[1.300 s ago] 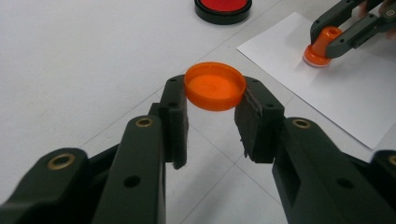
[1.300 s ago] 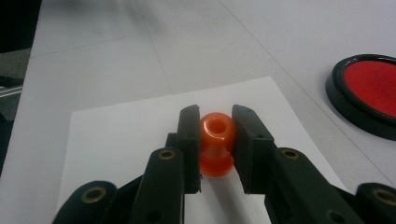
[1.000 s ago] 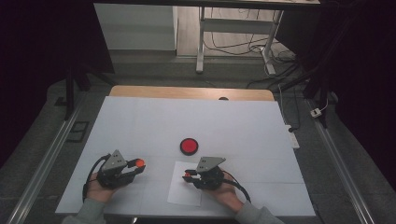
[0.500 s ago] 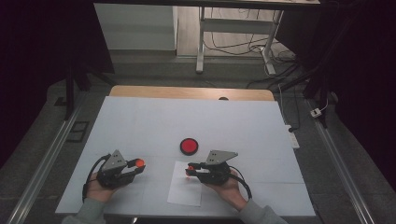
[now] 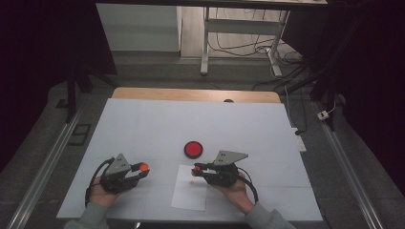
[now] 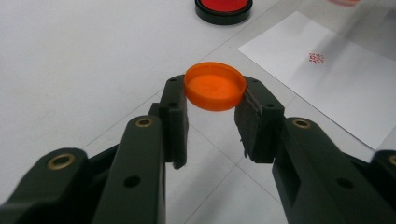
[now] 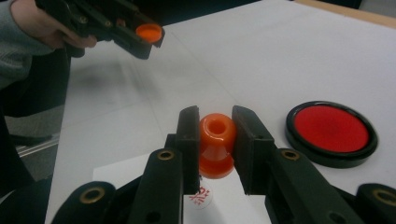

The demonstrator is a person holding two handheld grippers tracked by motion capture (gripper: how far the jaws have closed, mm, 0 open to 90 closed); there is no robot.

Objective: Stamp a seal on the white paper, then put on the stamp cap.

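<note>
The right claw is clamped on the orange stamp, held just above the paper on the tabletop; the left claw pinches its orange cap. Recapping could fail: the narrow grips may let either piece twist or slip, smearing ink on the fresh red imprint.

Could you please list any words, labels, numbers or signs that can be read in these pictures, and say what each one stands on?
No text can be read.
Red stamp mark on the paper: too small and blurred to read.
Stamp, cap, ink pad: no label visible.
</note>
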